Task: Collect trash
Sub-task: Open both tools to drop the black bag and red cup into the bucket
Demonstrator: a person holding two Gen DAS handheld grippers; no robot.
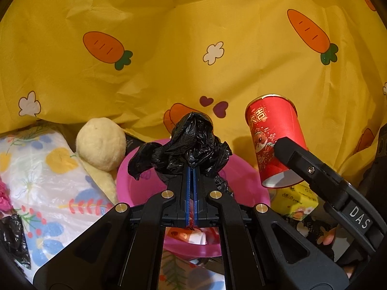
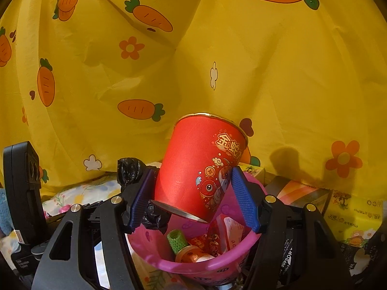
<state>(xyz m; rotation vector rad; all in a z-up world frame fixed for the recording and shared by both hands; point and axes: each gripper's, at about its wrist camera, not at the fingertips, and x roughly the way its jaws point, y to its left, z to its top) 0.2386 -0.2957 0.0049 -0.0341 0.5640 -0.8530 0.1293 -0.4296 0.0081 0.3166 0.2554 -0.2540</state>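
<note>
Trash is what we are gathering into the pink plastic bucket (image 2: 193, 263), which is sitting at the lower centre of the right wrist view, already holding a green mesh tube (image 2: 177, 240), a red wrapper (image 2: 210, 241) and a round orange-printed lid or tub (image 2: 191, 256).

We are judging that the step in hand is the drop: both pieces are being carried over the bucket's mouth and neither has been let go yet.

We are holding the red paper cup (image 2: 203, 166) in the right gripper (image 2: 193, 193), tilted with its gold rim toward the upper right and its base hanging above the bucket. The blue pads are pressing on its two sides near the bottom, so the jaws are standing wide but clamped on the cup.

In the left wrist view we are pinching a crumpled black plastic bag (image 1: 183, 147) in the left gripper (image 1: 192, 176); its jaws are clenched tight on the film, and the wad is bunching up above the fingertips at the centre of the frame, over the bucket's far rim.

Next, we are expecting to bring each piece fully inside the rim, then release. The cup should fall cleanly; the light bag may cling to the pads or catch on the edge.

Behind everything a yellow carrot-print cloth (image 2: 217, 60) is hanging.
</note>
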